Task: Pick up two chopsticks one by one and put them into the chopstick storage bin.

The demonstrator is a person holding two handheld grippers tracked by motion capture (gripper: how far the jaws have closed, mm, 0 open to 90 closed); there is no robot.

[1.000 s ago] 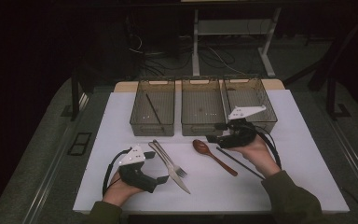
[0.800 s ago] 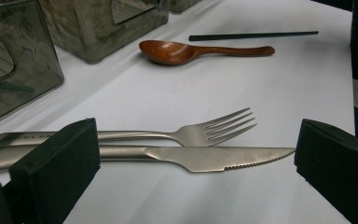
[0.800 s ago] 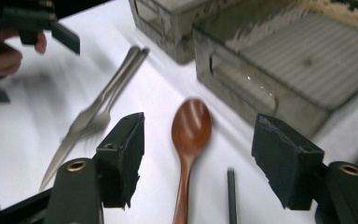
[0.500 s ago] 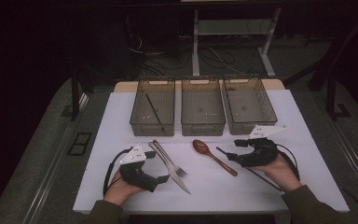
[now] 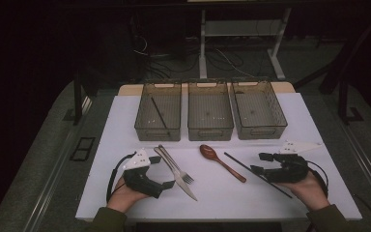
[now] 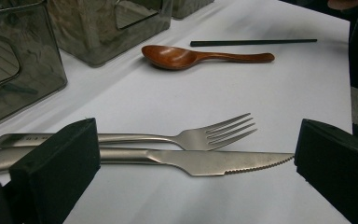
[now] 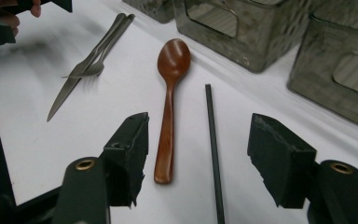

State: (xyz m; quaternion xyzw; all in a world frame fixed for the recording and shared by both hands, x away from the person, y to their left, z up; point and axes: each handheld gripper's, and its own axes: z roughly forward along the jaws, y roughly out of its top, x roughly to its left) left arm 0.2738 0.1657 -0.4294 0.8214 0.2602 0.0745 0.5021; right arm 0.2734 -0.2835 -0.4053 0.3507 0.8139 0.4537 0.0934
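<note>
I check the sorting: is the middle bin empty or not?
Empty, it seems: the middle bin shows a bare floor in the high view.

No text, label or number can be read anywhere. The fork (image 6: 177,137) handle bears a small stamped mark, too faint to make out.

Bare table (image 5: 314,188) around spoon (image 5: 222,162); bins (image 5: 210,126) behind.
</note>
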